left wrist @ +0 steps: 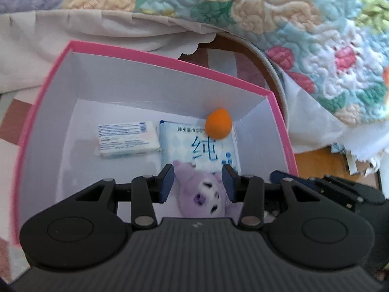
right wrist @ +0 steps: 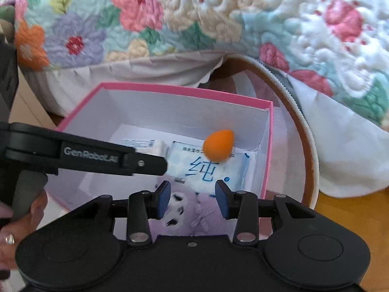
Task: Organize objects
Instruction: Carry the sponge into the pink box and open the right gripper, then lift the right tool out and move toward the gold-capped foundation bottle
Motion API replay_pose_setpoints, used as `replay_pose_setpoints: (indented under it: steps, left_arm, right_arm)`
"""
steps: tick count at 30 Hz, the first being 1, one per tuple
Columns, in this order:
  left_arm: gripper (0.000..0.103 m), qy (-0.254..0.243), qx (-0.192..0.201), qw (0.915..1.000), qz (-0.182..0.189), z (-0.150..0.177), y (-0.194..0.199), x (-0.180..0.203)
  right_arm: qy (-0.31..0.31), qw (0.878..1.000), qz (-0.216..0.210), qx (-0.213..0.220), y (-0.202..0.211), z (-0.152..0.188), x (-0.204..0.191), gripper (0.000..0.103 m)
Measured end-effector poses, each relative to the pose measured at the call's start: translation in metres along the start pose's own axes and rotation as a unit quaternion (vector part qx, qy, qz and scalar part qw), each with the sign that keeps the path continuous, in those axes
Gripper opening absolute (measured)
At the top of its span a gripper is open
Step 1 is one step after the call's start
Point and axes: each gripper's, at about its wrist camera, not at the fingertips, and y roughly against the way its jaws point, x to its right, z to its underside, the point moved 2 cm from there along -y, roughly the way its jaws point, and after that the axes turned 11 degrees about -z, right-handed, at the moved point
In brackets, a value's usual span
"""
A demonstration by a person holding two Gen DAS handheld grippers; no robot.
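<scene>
A flowery quilt (left wrist: 304, 24) hangs behind a pink box (left wrist: 170, 59) with white walls. Inside lie a small white tissue pack (left wrist: 127, 138), a blue wet-wipe pack (left wrist: 201, 150) and a purple plush toy (left wrist: 206, 192) — an orange egg-shaped sponge (left wrist: 218, 123) sits at the wipe pack's far edge. The left tongs (left wrist: 198, 182) and right tongs (right wrist: 192, 199) both gape wide over the box, holding nothing.

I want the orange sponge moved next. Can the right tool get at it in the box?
Probably yes: the sponge sits uncovered on the wipes pack, ahead of the open right tool, nothing between.
</scene>
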Motion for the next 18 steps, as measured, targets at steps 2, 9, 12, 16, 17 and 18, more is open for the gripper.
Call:
replay_pose_setpoints:
  steps: [2, 9, 12, 16, 17, 18]
  left_arm:
    - [0.046, -0.006, 0.002, 1.0000, 0.002, 0.003, 0.013, -0.005]
    - [0.052, -0.046, -0.024, 0.9985, -0.018, 0.011, 0.063, -0.008]
    - [0.054, -0.080, -0.030, 0.9955, -0.042, 0.016, 0.089, -0.001]
    - [0.056, -0.112, -0.036, 0.9914, -0.057, 0.022, 0.126, 0.005]
    - [0.057, -0.119, -0.036, 0.9904, -0.060, 0.024, 0.135, 0.007]
    - [0.058, -0.126, -0.033, 0.9897, -0.060, 0.026, 0.146, 0.008]
  right_arm:
    - [-0.007, 1.000, -0.007, 0.008, 0.013, 0.003, -0.004, 0.047]
    - [-0.001, 1.000, 0.021, 0.017, 0.045, 0.009, -0.027, 0.056]
    - [-0.006, 1.000, 0.017, 0.020, 0.059, 0.012, -0.035, 0.057]
    - [-0.021, 0.999, 0.000, 0.025, 0.081, 0.014, -0.045, 0.057]
    - [-0.023, 0.999, -0.004, 0.024, 0.086, 0.015, -0.048, 0.057]
    - [-0.025, 0.999, -0.009, 0.024, 0.092, 0.016, -0.050, 0.058]
